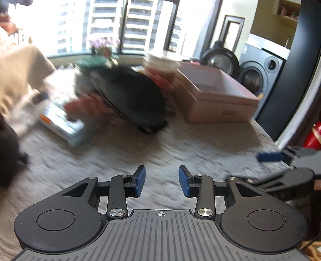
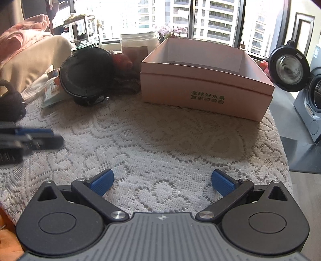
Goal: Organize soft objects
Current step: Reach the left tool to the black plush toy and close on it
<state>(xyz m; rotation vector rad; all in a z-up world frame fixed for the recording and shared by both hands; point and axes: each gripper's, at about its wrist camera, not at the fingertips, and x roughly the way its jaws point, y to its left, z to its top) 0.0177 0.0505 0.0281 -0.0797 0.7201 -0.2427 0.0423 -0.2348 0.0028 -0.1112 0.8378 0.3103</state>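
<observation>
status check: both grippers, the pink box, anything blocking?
Left gripper open, empty. Right gripper open wide, empty. Pink box open, looks empty. Lace cloth before it clear.

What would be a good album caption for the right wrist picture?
Open right gripper hovers empty over a lace tablecloth, facing an empty pink box and a black hat.

Strong daylight from the windows (image 2: 216,18), blown out to glare. Left wrist view heavily motion-blurred; right wrist view sharp. Fisheye bending at edges, soft shadows on the tablecloth (image 2: 160,140).
</observation>
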